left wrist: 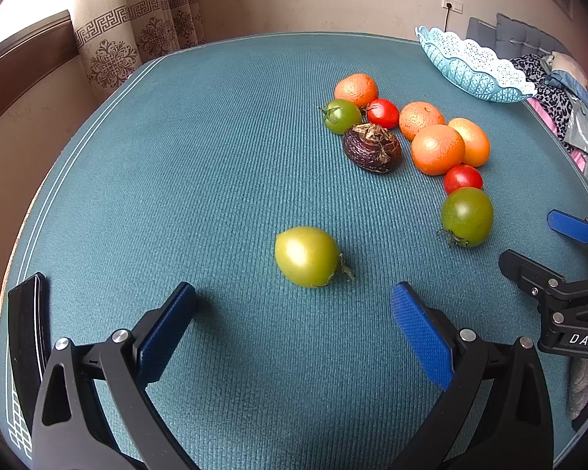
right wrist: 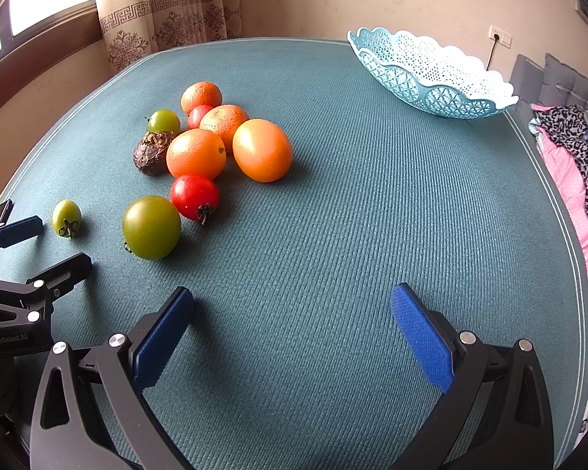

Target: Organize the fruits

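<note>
Fruits lie on a teal mat (left wrist: 215, 156). A lone yellow-green tomato (left wrist: 307, 256) sits just ahead of my open, empty left gripper (left wrist: 294, 301). Further right is a cluster: oranges (left wrist: 437, 149), red tomatoes (left wrist: 462, 178), green tomatoes (left wrist: 466, 215) and a wrinkled dark passion fruit (left wrist: 372, 148). A light blue lace basket (left wrist: 470, 66) stands empty at the far right. In the right wrist view my right gripper (right wrist: 292, 305) is open and empty over bare mat; the cluster (right wrist: 196, 152) lies ahead left and the basket (right wrist: 431, 74) far right.
A black phone-like object (left wrist: 27, 337) lies at the mat's near left edge. Clothes (right wrist: 568, 145) are piled beyond the right edge. A curtain (left wrist: 109, 35) and window are at the back left. The left gripper shows in the right wrist view (right wrist: 43, 246).
</note>
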The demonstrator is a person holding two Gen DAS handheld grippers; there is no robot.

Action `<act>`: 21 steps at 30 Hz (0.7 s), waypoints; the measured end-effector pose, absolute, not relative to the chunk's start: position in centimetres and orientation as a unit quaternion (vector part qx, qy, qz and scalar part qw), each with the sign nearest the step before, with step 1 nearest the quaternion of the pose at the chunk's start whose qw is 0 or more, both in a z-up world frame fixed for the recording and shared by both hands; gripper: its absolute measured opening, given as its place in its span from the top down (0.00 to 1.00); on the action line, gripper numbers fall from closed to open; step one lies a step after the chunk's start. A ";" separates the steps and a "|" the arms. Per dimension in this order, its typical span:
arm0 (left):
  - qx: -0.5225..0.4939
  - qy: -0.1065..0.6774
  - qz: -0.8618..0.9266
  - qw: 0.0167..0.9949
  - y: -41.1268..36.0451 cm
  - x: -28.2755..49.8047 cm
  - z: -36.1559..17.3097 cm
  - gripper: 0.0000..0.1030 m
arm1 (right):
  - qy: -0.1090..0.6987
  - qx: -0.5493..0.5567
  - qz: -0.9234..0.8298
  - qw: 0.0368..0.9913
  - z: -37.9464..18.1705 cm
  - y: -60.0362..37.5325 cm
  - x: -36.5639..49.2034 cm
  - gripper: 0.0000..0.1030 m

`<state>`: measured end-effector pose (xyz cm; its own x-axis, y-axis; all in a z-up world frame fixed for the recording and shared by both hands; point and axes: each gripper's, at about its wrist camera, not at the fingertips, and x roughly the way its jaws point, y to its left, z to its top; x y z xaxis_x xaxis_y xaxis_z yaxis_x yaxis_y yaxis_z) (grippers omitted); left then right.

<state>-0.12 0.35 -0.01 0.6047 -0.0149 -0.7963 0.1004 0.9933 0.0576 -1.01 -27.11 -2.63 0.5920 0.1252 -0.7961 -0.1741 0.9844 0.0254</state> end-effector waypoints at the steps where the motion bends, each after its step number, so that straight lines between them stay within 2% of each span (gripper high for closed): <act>1: 0.047 0.443 -0.033 0.895 0.4 -0.1 0.0 0.02 | 0.444 -0.028 0.083 0.892 -2.6 -27.1 -1.0 0.05; 9: 0.027 0.437 -0.039 0.898 1.1 -0.4 0.5 0.02 | 0.441 -0.030 0.086 0.893 -2.4 -27.1 -1.2 0.05; 15: -0.042 0.400 -0.021 0.915 4.1 -1.2 1.9 0.02 | 0.438 -0.027 0.129 0.889 -1.7 -25.5 -1.9 0.08; 16: -0.052 0.400 -0.021 0.915 4.5 -1.1 1.9 0.02 | 0.437 -0.026 0.143 0.887 -1.6 -25.0 -2.0 0.09; 21: -0.060 0.393 -0.016 0.917 5.3 -1.5 2.3 0.02 | 0.441 -0.015 0.191 0.877 -1.1 -22.9 -1.7 0.29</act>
<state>-1.50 5.28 2.31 0.6899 -0.0766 -0.7199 -0.0177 0.9923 -0.1225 -1.73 -22.88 -1.14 0.5385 0.3219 -0.7787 -0.3484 0.9265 0.1421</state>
